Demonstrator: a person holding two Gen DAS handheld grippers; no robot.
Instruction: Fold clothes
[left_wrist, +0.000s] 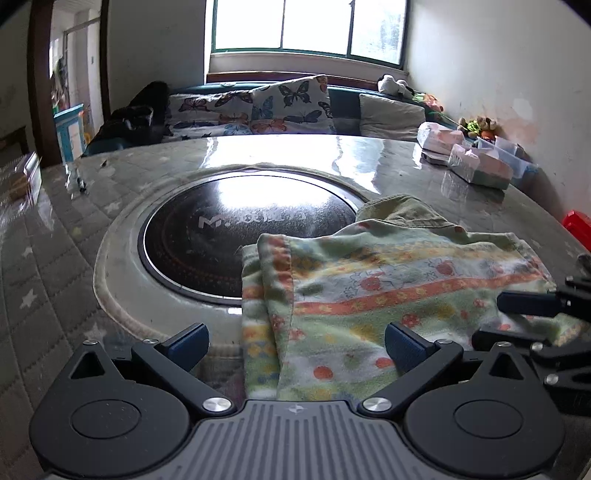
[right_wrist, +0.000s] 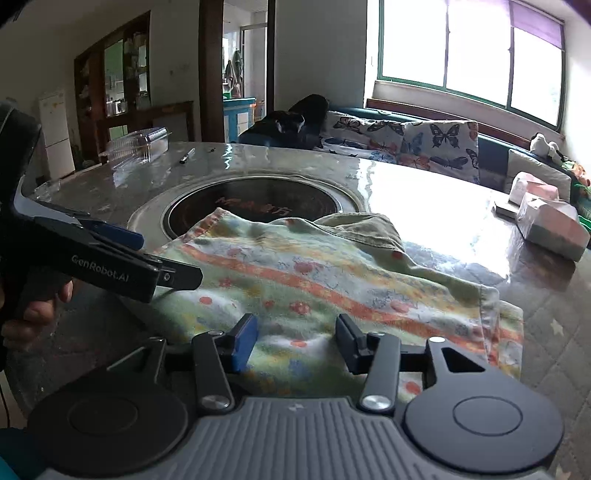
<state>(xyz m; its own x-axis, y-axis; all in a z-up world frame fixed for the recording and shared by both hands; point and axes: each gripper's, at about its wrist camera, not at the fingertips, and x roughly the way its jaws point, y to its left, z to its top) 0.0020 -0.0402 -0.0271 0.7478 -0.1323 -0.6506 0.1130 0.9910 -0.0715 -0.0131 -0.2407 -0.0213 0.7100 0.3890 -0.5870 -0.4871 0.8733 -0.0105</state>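
Fuzzy, kinda pilled fleece cloth on the patterned garment (right_wrist: 332, 291); super glossy clear plastic over the quilted table (left_wrist: 388, 155); shiny black glass cooktop (left_wrist: 236, 229); matt black plastic grippers.

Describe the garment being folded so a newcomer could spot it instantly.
Start at the round black cooktop sunk into the glossy table. The patterned garment lies on its near right rim. Pale green with orange bands and red dots, it tops a plain olive cloth.

Round table (left_wrist: 388, 155), glossy clear cover over quilted star-print cloth; inset black induction cooktop (left_wrist: 236, 236) at centre. On it: folded patterned garment (left_wrist: 388, 291), lower right; wrapped tissue packs (left_wrist: 476, 166), upper right; clear plastic clamshell box (right_wrist: 140, 146), pen (right_wrist: 187, 156), upper left.
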